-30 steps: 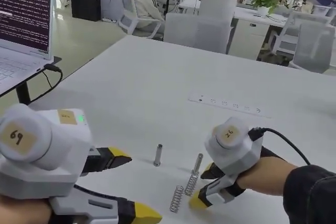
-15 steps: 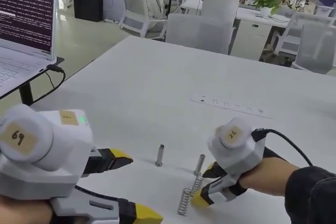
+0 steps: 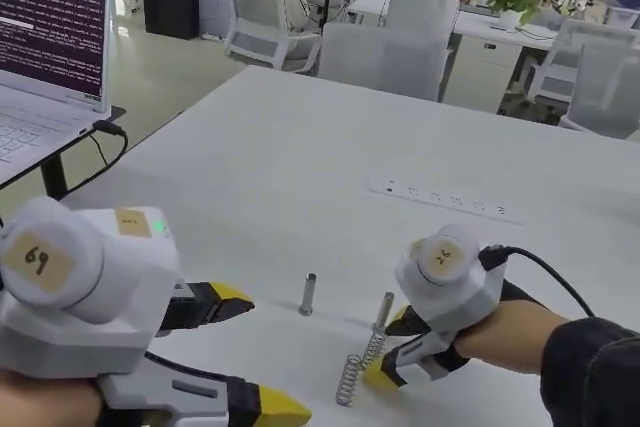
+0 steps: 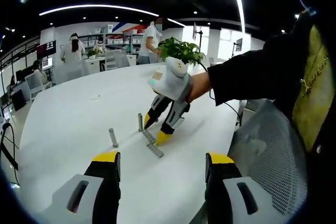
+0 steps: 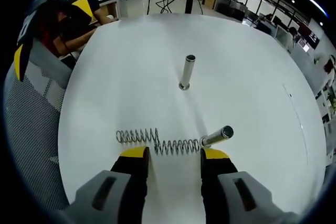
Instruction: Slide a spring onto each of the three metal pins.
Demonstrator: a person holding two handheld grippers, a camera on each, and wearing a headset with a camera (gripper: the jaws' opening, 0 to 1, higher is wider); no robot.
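Note:
Two short metal pins stand on the white table (image 3: 300, 167): one pin (image 3: 308, 294) (image 5: 187, 72) is bare, the other pin (image 3: 384, 309) (image 5: 218, 136) leans a little. A spring (image 3: 373, 347) (image 5: 178, 145) lies with one end against the leaning pin, just ahead of my right gripper's (image 3: 388, 350) (image 5: 175, 153) fingertips; its jaws are apart, straddling it. A second spring (image 3: 347, 379) (image 5: 137, 136) lies loose beside the first. My left gripper (image 3: 252, 352) (image 4: 164, 158) hovers open at the lower left, holding nothing. The left gripper view shows the right gripper (image 4: 156, 128) over both springs.
A laptop (image 3: 40, 47) sits on a stand to the left, off the table. A flush power strip (image 3: 440, 199) runs across the table farther back. Chairs (image 3: 380, 57) and people at desks are beyond the far edge. A black cable (image 3: 545, 277) trails from the right gripper.
The head camera has tilted slightly. The right gripper and the spring at the pin have edged a little closer to the leaning pin. The left gripper has stayed put.

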